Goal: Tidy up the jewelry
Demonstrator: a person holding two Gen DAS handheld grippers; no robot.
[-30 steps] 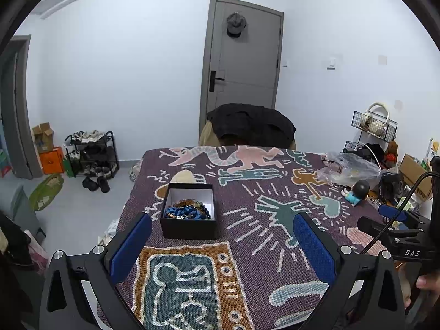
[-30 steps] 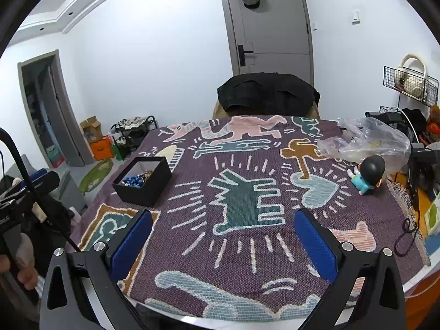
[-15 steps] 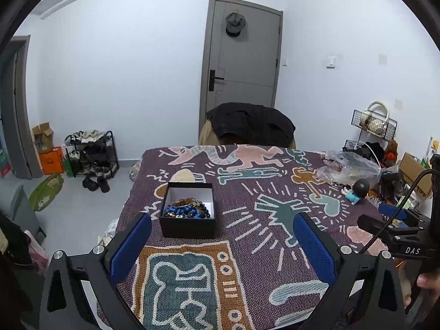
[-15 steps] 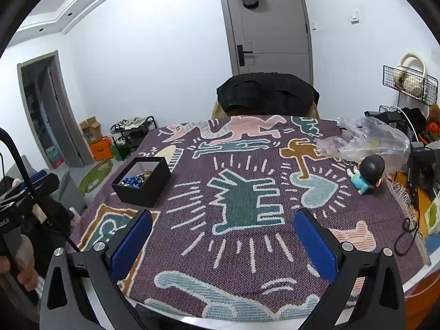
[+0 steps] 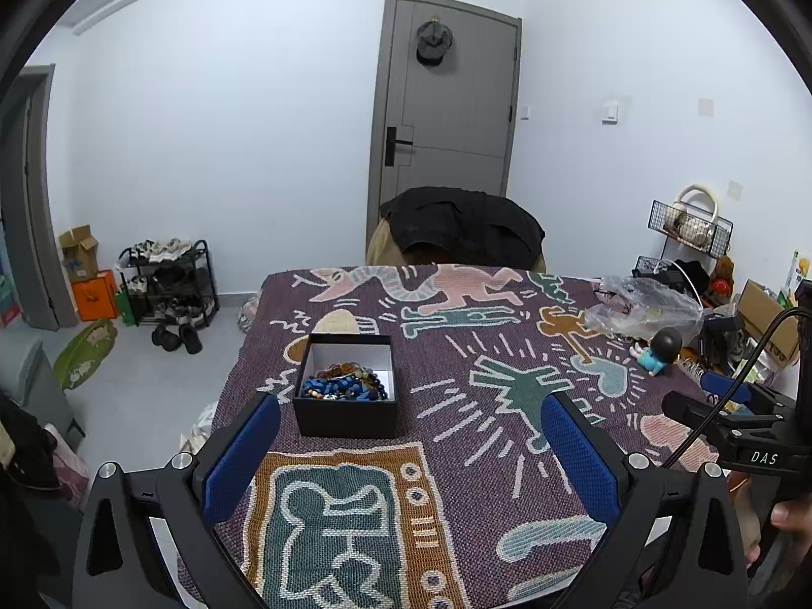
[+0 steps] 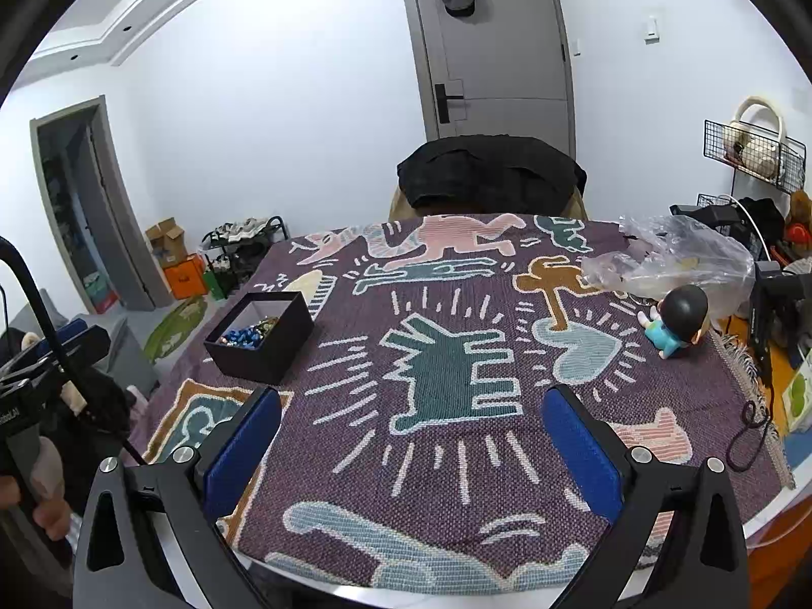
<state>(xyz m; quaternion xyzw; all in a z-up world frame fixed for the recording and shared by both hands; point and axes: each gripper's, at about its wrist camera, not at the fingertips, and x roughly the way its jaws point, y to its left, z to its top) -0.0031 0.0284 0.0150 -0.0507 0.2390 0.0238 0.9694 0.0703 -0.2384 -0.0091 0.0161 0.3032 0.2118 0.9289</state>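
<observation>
A black open box [image 5: 346,408] with a white lining stands on the patterned purple tablecloth [image 5: 457,406], left of centre. Inside it lies a heap of beaded jewelry [image 5: 345,383], blue, brown and dark beads mixed. My left gripper [image 5: 408,439] hangs open just in front of the box, nothing between its blue pads. In the right wrist view the same box [image 6: 261,337] sits far to the left with the jewelry [image 6: 248,332] showing. My right gripper [image 6: 411,436] is open above the cloth's middle, holding nothing.
A crumpled clear plastic bag [image 6: 670,266] and a small black-haired figurine [image 6: 677,319] lie at the table's right. A chair with a dark jacket [image 5: 459,223] stands behind the table. A shoe rack [image 5: 170,281] and boxes sit on the floor left.
Both views are nearly steady. The left gripper has drifted very slightly, so the box sits a touch lower in its view. Nothing was grasped or released.
</observation>
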